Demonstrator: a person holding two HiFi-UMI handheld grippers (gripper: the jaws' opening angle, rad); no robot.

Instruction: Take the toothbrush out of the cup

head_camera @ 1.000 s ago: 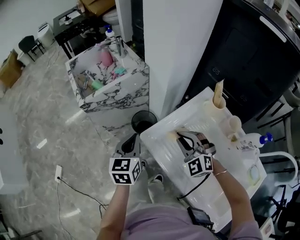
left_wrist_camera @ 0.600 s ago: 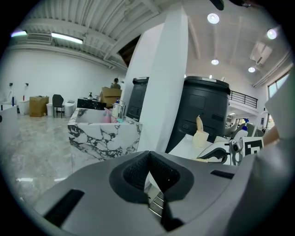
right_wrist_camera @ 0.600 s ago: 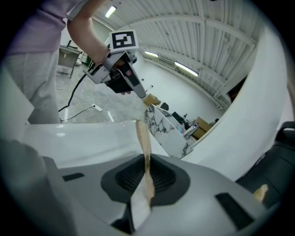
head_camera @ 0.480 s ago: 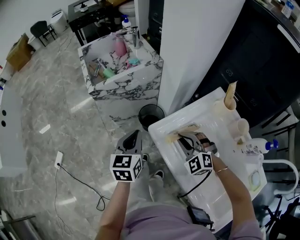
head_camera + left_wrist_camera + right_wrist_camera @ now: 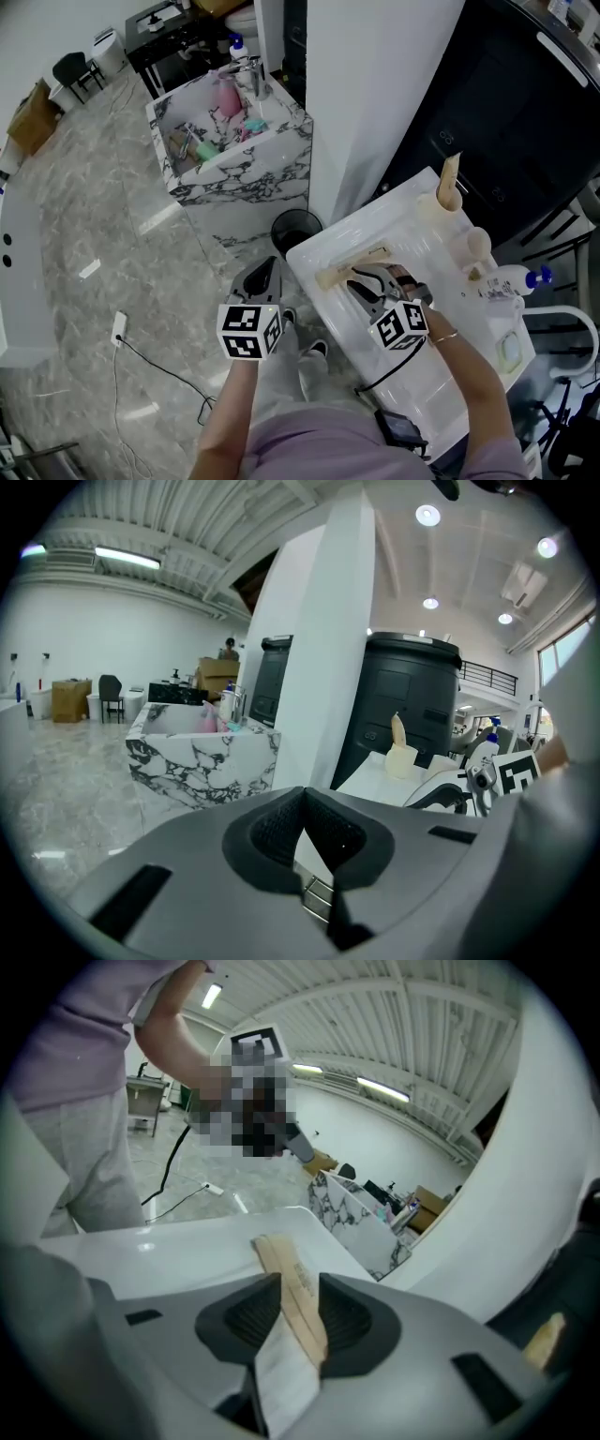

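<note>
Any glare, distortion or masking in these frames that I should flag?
Head view: sharp and evenly lit, the white countertop bright with a mild sheen. Left gripper view: heavy fisheye bending, black corners, ceiling lights slightly flared. Right gripper view: same fisheye, a mosaic patch laid over the upper left, the toothbrush in focus up close.

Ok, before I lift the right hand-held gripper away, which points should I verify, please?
1. Toothbrush out of the cup: ok. The wrapped toothbrush lies on the white counter, apart from the cup.
2. Right hand-held gripper released: ok. Its jaws have just been opening; the toothbrush is between them, unpressed.
3. Toothbrush resting fully on the counter: cannot tell. Its rear end is hidden between the jaws.
4. Left hand-held gripper out of the way: ok. It is shut, empty and beside the counter.
5. Cup upright: ok. A second tan stick stands in it.
</note>
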